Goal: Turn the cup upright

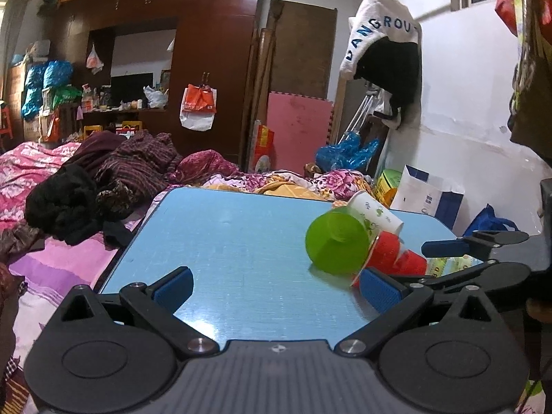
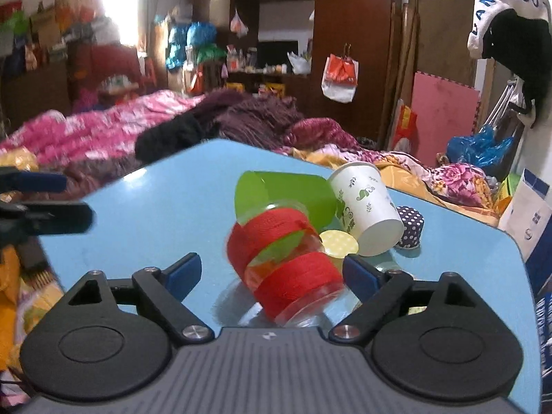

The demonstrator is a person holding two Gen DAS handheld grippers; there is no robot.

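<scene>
A clear cup wrapped in red bands [image 2: 286, 265] lies on its side on the blue table [image 2: 155, 214], its open end toward my right gripper [image 2: 272, 274], which is open with the cup between its fingers, not touching. Behind it lie a green cup [image 2: 293, 196] and a white leaf-printed paper cup [image 2: 365, 207], both on their sides. In the left wrist view the green cup [image 1: 336, 243], white cup [image 1: 374, 212] and red-banded cup [image 1: 396, 258] lie at the right. My left gripper [image 1: 276, 286] is open and empty. The right gripper [image 1: 483, 255] shows at the right edge.
A small dotted purple cup [image 2: 410, 227] and a yellow dotted lid [image 2: 339, 243] sit by the white cup. A bed with pink blankets and dark clothes [image 1: 86, 179] surrounds the table [image 1: 224, 227]. Bags [image 2: 528, 214] stand at the right wall.
</scene>
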